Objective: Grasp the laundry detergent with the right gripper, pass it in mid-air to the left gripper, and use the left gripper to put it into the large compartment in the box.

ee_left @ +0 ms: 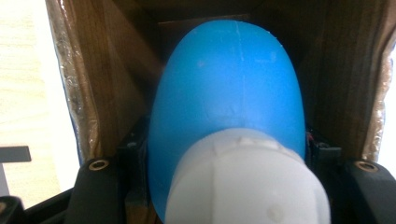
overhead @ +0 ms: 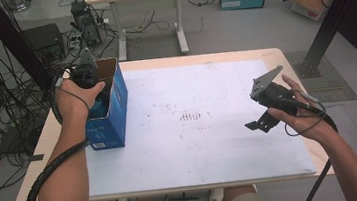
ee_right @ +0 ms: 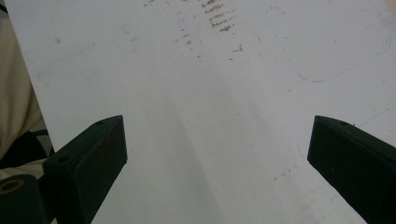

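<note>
Gripping blue bottle inside box | left gripper clenched | right gripper released | no legible writing

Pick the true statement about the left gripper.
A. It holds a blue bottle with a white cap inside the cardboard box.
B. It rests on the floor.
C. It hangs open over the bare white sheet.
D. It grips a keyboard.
A: the left gripper reaches into the blue-sided box, jaws closed on the blue bottle with its white cap.

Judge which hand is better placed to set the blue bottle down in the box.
Left. The left gripper already grips the blue bottle inside the blue box; the right gripper hangs open over the white mat, far off.
</note>
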A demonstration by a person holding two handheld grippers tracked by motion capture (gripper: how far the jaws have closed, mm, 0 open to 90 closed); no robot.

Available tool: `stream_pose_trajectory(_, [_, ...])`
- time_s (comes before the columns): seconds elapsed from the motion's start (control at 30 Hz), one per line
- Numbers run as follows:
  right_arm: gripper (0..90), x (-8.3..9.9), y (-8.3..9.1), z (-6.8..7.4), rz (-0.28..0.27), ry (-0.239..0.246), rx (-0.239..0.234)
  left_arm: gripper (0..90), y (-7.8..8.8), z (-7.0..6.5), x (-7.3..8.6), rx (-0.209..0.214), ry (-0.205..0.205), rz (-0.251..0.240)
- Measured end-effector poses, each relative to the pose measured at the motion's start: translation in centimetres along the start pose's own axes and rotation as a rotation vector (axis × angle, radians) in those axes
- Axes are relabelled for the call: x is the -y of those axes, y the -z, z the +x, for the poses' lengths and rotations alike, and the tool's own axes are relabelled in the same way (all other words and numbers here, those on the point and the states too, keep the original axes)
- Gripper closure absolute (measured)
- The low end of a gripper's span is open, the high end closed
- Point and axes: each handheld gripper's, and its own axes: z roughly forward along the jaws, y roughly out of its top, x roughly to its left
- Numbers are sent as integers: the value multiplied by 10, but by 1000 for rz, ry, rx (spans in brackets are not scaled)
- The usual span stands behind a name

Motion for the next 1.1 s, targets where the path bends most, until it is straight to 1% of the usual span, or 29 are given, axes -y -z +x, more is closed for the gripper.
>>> stream_pose_trajectory(0.1, [47,1,1,-1,13,4,-3,364,0,-1,0,-2,-2,0])
stream_pose_trajectory(0.13, [46,2,0,-1,0,2,0,364,0,-1,0,-2,-1,0])
stream_pose_trajectory(0.2, [47,2,1,-1,6,3,-2,364,0,0,0,-1,1,-3])
stream_pose_trajectory(0.4, [46,2,1,0,-1,-1,1,363,0,1,1,1,0,-4])
stream_pose_trajectory(0.53, [47,1,2,0,-1,5,4,362,0,1,1,1,0,-3])
stream_pose_trajectory(0.57, [47,1,3,0,8,8,5,362,0,0,1,1,1,-3])
stream_pose_trajectory(0.6, [47,1,3,0,-4,3,8,362,0,0,0,2,1,-3])
stream_pose_trajectory(0.63, [47,1,3,0,-4,2,8,362,-1,0,0,2,1,-3])
stream_pose_trajectory(1.07, [47,1,6,0,2,3,11,360,-1,0,1,6,0,-4])
stream_pose_trajectory(1.1, [47,1,6,0,8,5,11,360,-1,0,1,5,-1,-3])
